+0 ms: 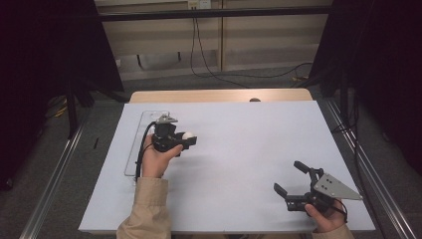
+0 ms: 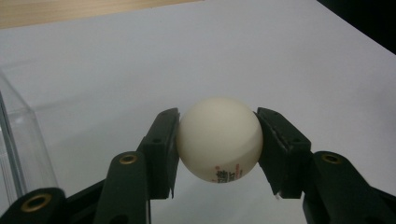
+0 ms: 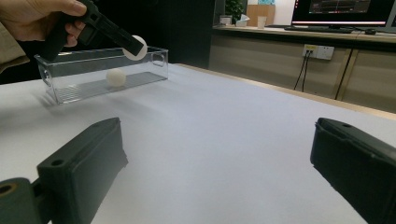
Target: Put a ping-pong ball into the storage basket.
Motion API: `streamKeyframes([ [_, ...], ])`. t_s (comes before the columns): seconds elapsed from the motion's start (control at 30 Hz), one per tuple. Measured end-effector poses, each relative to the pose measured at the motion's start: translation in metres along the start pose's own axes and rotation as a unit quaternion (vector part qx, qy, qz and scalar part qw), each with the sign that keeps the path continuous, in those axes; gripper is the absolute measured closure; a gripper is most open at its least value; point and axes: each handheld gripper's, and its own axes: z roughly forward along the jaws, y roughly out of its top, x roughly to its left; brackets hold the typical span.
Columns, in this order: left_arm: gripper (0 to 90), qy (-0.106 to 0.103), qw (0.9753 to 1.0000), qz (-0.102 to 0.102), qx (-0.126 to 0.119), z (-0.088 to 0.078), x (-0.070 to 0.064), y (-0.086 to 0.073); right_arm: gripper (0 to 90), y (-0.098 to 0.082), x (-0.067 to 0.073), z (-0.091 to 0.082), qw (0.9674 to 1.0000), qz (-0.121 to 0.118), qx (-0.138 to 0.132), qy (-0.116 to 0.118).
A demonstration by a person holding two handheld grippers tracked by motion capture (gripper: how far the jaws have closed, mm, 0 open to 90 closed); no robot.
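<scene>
Between the left fingers, a cream ball

At the centre of the left gripper view, the ball (image 2: 219, 139) sits clamped between the two black fingers (image 2: 161, 151), one pad pressed to each of its sides. It is a small round ball, matte cream-white and smooth, with a little red and dark print low on its near face; the lettering is too small to read. Below it lies the white sheet of the counter (image 2: 261, 56), and the ball hangs clear of that sheet.

In the left half of the high view the left gripper (image 1: 185, 141) is held in the person's left hand (image 1: 157, 159), a tan sleeve behind it, with the ball (image 1: 187, 135) showing as a pale spot at its tip. Just left of the gripper lies a long clear box (image 1: 133, 149).

In the upper left of the right gripper view the same clear box (image 3: 100, 74) stands on the counter with a second ball (image 3: 115, 77) resting on its floor. The held ball (image 3: 136, 47) is above the box's near rim.

At the lower right of the high view the right gripper (image 1: 288, 177) rests low over the counter, its fingers spread wide with nothing between them
</scene>
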Motion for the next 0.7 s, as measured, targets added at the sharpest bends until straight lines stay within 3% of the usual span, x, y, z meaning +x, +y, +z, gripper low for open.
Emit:
streamKeyframes([
  [0.7,51.2,0.016,0.9999,0.0,0.004,-0.0072,0.0055,0.0001,2.2,0.0,-0.0002,-0.0001,1.0,-0.001,0.0,0.001],
])
